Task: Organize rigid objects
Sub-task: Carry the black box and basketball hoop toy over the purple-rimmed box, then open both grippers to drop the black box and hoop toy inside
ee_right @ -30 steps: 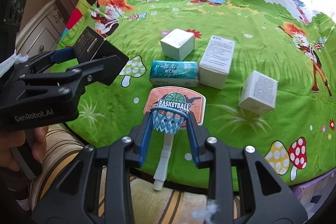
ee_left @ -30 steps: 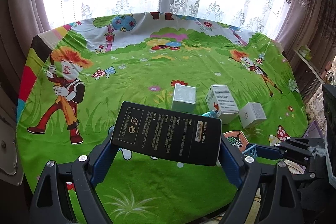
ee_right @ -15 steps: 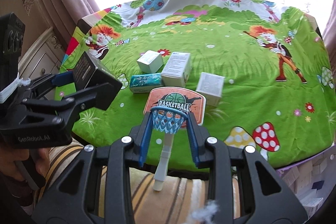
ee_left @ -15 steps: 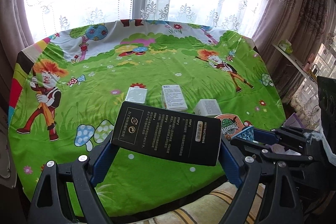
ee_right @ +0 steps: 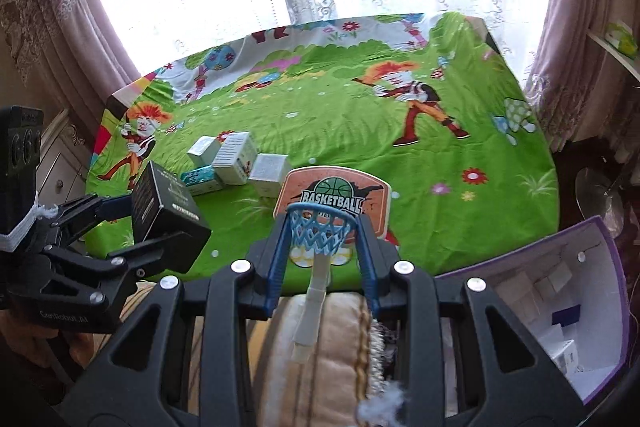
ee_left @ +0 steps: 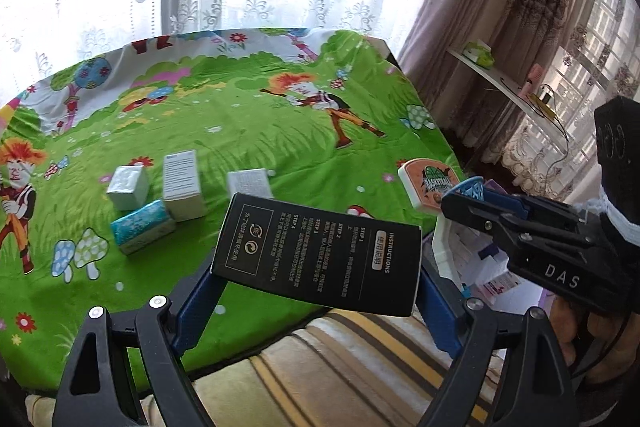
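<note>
My left gripper (ee_left: 316, 267) is shut on a black box (ee_left: 320, 253) with white instruction print, held in the air over the table's near edge; it also shows in the right wrist view (ee_right: 166, 213). My right gripper (ee_right: 322, 227) is shut on a toy basketball hoop (ee_right: 332, 197) by its blue net, off the table's near right edge; the hoop also shows in the left wrist view (ee_left: 430, 185). Three whitish boxes (ee_left: 182, 183) and a teal packet (ee_left: 142, 231) lie grouped on the green cartoon tablecloth (ee_left: 260, 131).
A purple-edged open box (ee_right: 560, 311) holding small cartons sits low beside the table's right side. A striped cushion (ee_left: 340, 359) lies below the near edge. Curtains and a window stand behind; a shelf (ee_left: 500, 79) is at right.
Both grippers have pulled back from the table and risen, carrying the black box and the hoop. The hoop has left the tablecloth. The view has swung right, and the purple box has come into sight.
</note>
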